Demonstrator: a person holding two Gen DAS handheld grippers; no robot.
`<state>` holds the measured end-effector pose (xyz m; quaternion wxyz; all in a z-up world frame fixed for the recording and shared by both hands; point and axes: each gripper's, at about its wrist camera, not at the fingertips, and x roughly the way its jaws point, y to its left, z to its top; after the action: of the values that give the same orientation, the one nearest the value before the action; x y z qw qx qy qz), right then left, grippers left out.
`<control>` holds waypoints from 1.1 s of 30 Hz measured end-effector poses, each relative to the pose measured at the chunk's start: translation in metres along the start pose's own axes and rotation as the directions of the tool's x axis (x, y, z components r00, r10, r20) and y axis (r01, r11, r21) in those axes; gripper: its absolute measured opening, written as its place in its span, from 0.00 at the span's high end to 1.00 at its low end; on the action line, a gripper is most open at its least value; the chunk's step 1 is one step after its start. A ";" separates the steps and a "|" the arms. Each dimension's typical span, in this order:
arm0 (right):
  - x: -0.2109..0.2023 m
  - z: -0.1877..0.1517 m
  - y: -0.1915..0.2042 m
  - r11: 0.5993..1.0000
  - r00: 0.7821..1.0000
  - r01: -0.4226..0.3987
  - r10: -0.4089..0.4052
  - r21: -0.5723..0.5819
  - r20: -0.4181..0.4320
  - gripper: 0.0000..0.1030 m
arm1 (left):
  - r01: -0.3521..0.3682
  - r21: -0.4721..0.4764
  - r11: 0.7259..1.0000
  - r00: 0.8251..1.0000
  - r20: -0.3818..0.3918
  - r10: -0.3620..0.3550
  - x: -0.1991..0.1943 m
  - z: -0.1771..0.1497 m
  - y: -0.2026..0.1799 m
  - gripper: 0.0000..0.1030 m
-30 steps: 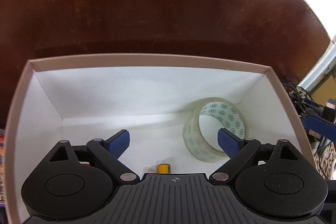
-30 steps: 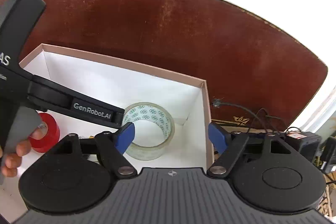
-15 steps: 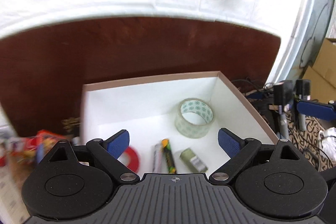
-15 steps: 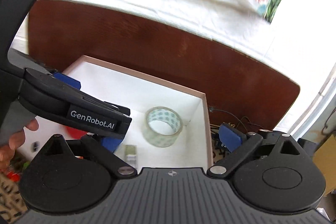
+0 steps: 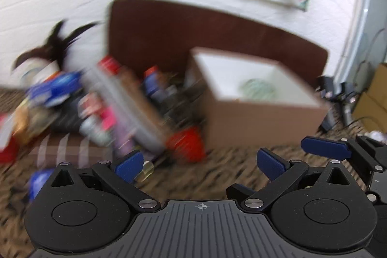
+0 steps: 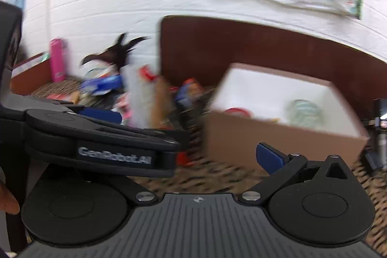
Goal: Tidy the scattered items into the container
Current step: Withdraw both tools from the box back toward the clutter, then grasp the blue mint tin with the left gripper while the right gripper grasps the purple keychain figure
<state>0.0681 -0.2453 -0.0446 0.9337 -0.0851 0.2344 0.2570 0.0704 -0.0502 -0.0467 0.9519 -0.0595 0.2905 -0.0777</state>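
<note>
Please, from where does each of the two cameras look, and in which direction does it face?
Left wrist: on the left gripper, facing the box and blurred clutter; the jaws are opening, empty.
Right wrist: on the right gripper, jaws opening, empty; left gripper and a hand cross its left side.
Shared: box, brown board, tape roll.

The left gripper (image 5: 200, 165) sits low in its frame, jaws opening with nothing between the blue pads. The right gripper (image 6: 193, 158) is likewise opening and empty. A fingertip (image 6: 8, 201) shows at the left edge.
</note>
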 end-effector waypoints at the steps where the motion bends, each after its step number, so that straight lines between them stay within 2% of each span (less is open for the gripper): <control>1: -0.002 -0.006 0.017 1.000 1.000 -0.011 0.011 -0.016 -0.007 0.00 | -0.030 0.003 1.000 1.000 -0.005 0.030 -0.006 -0.008 0.011 0.00; 4: 0.001 -0.020 0.062 0.998 0.999 -0.036 0.034 -0.053 -0.031 0.00 | -0.111 -0.008 0.994 0.994 -0.021 0.111 -0.016 -0.029 0.042 0.00; 6: 0.010 -0.026 0.083 0.998 0.997 -0.051 0.048 -0.045 -0.059 0.00 | -0.149 -0.053 0.987 0.988 -0.051 0.146 -0.019 -0.040 0.065 0.00; 11: 0.040 -0.042 0.115 1.000 0.989 0.026 -0.026 -0.004 -0.148 0.01 | -0.215 -0.131 0.968 0.976 -0.075 0.207 -0.023 -0.061 0.111 0.00; 16: 0.062 -0.058 0.125 0.998 0.972 0.034 -0.019 0.059 -0.236 0.01 | -0.226 -0.166 0.960 0.973 -0.093 0.213 -0.011 -0.067 0.133 0.00; 19: 0.072 -0.069 0.128 0.994 0.959 0.069 -0.042 0.084 -0.281 0.01 | -0.224 -0.159 0.962 0.972 -0.110 0.208 0.000 -0.072 0.137 0.00; 27: 0.080 -0.078 0.131 0.987 0.970 0.119 -0.094 0.103 -0.222 0.00 | -0.218 -0.172 0.961 0.974 -0.101 0.203 0.016 -0.073 0.142 0.00; 33: 0.082 -0.079 0.127 0.990 0.981 0.089 -0.067 0.113 -0.184 0.00 | -0.206 -0.196 0.959 0.977 -0.091 0.191 0.024 -0.062 0.148 0.00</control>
<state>0.0331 -0.1231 -0.1579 0.9216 -0.0604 0.3292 0.1967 0.0721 0.0859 -0.1343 0.9328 -0.1247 0.3350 0.0464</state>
